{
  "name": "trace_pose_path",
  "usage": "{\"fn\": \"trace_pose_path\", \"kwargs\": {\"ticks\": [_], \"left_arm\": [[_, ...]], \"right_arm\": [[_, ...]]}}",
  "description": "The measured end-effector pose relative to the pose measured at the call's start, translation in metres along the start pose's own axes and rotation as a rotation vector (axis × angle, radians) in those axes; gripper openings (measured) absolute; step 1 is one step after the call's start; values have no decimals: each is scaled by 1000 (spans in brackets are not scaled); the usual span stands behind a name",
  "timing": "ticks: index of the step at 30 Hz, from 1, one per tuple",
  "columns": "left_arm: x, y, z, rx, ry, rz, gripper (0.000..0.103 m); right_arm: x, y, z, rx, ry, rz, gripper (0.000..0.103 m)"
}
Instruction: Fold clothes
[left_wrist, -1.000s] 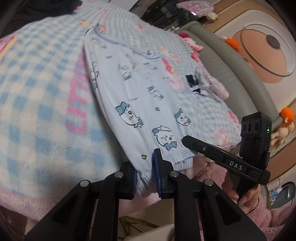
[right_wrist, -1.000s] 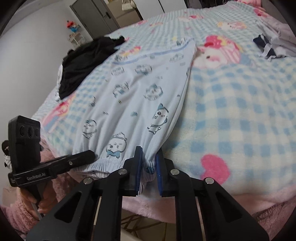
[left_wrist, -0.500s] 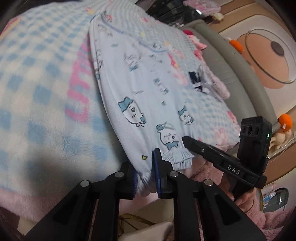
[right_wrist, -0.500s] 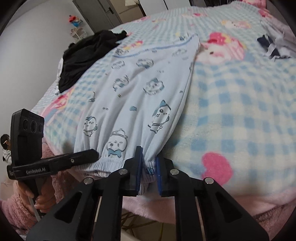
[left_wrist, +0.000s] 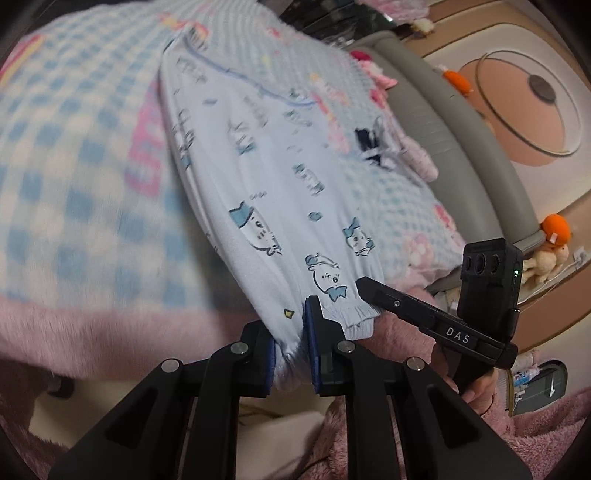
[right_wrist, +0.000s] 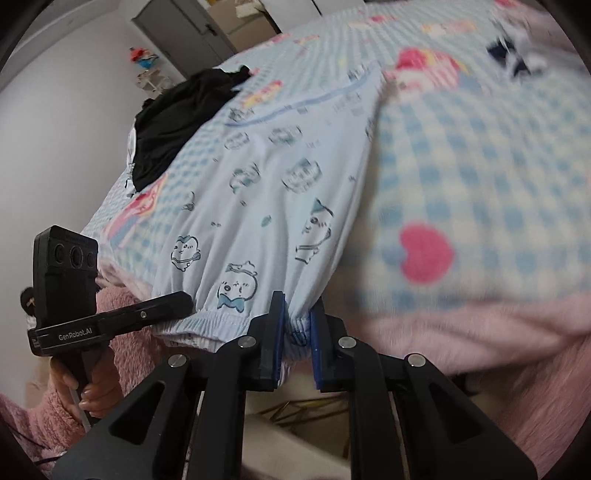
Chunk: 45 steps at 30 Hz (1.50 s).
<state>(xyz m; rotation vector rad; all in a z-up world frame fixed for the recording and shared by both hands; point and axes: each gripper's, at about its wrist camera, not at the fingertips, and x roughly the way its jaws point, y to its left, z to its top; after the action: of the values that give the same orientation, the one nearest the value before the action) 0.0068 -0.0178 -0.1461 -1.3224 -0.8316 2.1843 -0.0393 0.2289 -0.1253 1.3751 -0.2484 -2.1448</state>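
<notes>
Light blue pyjama pants (left_wrist: 258, 177) with cartoon prints lie stretched along the checked bed; they also show in the right wrist view (right_wrist: 266, 206). My left gripper (left_wrist: 291, 343) is shut on the left end of the elastic cuffs. My right gripper (right_wrist: 295, 332) is shut on the right end of the same cuffs. Both hold the cuffs off the near edge of the bed. The right gripper (left_wrist: 373, 291) shows in the left wrist view, the left gripper (right_wrist: 177, 299) in the right wrist view.
The blue-and-white checked blanket (right_wrist: 480, 155) has a pink fleece edge (left_wrist: 110, 332). A black garment (right_wrist: 177, 122) lies at the far left of the bed. A small navy and white garment (left_wrist: 373, 144) lies near the grey padded headboard (left_wrist: 461, 147). Plush toys (left_wrist: 550, 243) sit beyond it.
Both grippers have pulled the cuffs back and lower, past the bed edge. The pants now stretch tauter along the bed. Both grips are unchanged.
</notes>
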Motion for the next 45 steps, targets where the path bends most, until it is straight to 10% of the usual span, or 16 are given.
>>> {"fn": "trace_pose_path", "kwargs": {"ticks": [9,13,22,31,36,45], "left_arm": [[1,8,-7,-37,22,-3,15],[8,12,-7,-47,42,22,15],[-1,8,-1,-86,20,-64,15],[-15,-12,99,-77,-55,-175,16],[1,13,171,-108,-122,-144,65],[-2,24,177,139,-160,57,63]], "right_arm": [[8,-2,-6,-20,55,8,14],[27,-12,-9,23,116,63,33],[2,0,-7,-11,36,87,12],[-17,8,75,40,-74,221,12],[14,8,149,41,-163,136,25],[36,-4,170,-112,-129,-46,44]]}}
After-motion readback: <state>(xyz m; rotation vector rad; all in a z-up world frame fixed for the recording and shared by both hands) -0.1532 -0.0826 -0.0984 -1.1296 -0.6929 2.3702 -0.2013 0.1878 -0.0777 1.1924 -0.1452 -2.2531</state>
